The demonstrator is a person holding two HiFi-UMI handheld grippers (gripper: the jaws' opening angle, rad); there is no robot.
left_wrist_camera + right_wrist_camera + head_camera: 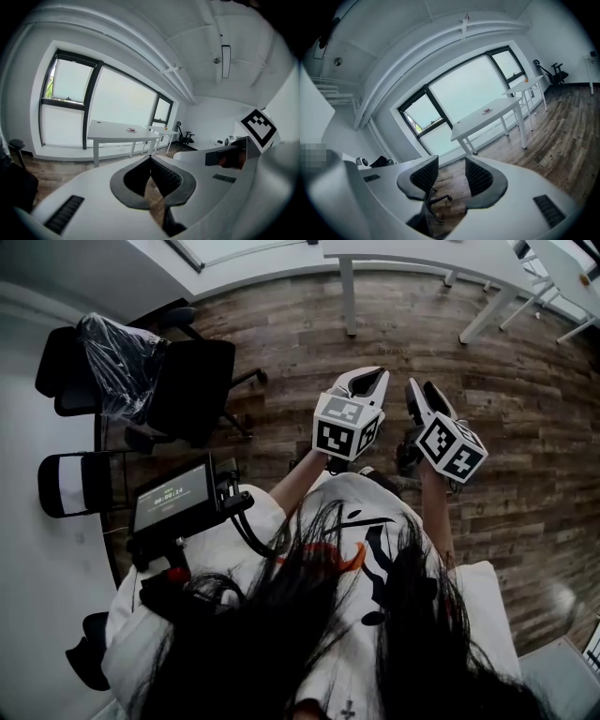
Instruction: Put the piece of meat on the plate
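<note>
Head view looks down over long dark hair [281, 634] and a white printed shirt [366, 521]. A small dark screen [172, 496] sits on a black mount on the side of the chest away from the tabletop [117, 133].

Both grippers are held out toward that tabletop, each bearing a cube with square black-and-white markers. The left gripper [372, 373] has smooth white shells and ribbed dark pads. In the left gripper view its fingers [164, 176] are pressed together at the tips, with only a leaf-shaped gap behind them and nothing held. The right gripper [424, 388] has its fingers [478, 176] spread, and bare floor [525, 381] shows through the gap.

That floor is of brown wood-grain planks and lies open and wide between the grippers and the tabletop. Left of this open stretch, farther from the tabletop, stand black office chairs [192, 381], one with crinkled clear plastic over its back.

Well beyond the grippers, the tabletop is long, flat and white on thin straight legs, its edges square. A small reddish thing [132, 130] lies on it, well apart from both grippers and too small to tell whether it is the meat or the plate. Behind the tabletop runs a wide window [122, 101] in dark frames.
</note>
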